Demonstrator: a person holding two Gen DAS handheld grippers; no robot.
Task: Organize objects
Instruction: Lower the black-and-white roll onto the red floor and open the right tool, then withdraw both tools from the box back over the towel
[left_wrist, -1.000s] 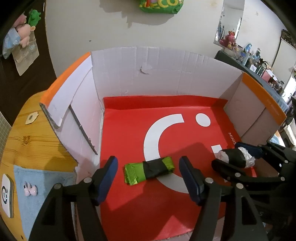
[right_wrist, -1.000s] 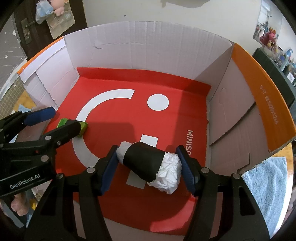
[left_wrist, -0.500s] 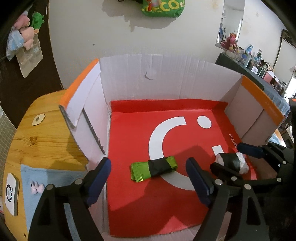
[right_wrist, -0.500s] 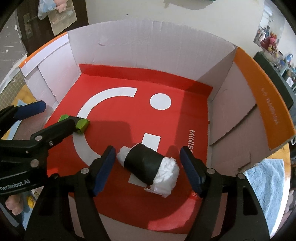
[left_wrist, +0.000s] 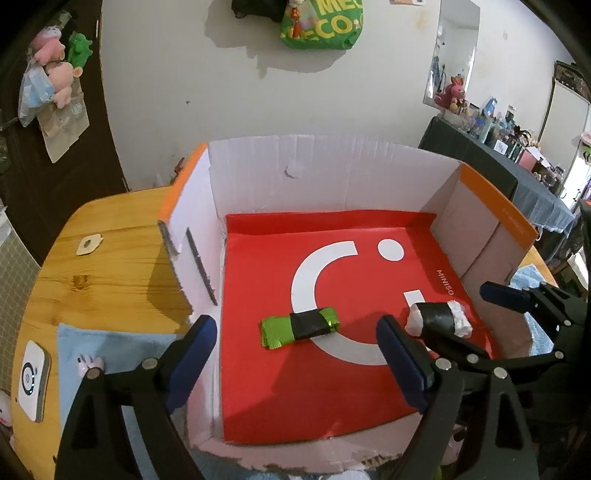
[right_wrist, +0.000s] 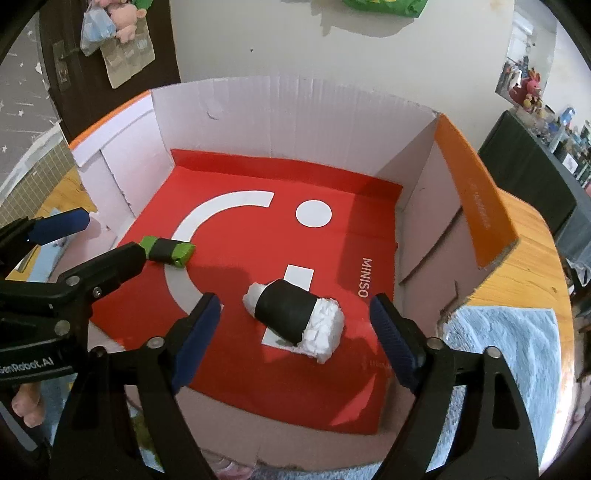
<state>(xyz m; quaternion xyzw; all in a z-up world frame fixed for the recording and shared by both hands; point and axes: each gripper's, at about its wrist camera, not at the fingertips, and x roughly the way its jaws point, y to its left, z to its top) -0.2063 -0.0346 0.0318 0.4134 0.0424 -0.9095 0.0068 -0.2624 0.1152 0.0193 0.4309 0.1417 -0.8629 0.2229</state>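
Green roll (left_wrist: 299, 327) with its black band lies flat on the red liner (left_wrist: 314, 387) of the cardboard box (left_wrist: 332, 173), left of centre — nothing touches it. Off to its right lies the white roll (right_wrist: 295, 317), also black-banded, on the same liner. Both grippers have just been opening: left gripper (left_wrist: 295, 360) spread wide near the green one, right gripper (right_wrist: 295, 332) wide either side of the white one, pads clear. Box sits on a wooden table (left_wrist: 110, 266).

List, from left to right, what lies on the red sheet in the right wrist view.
green roll with black band → white arc → white roll with black band → word MINISO
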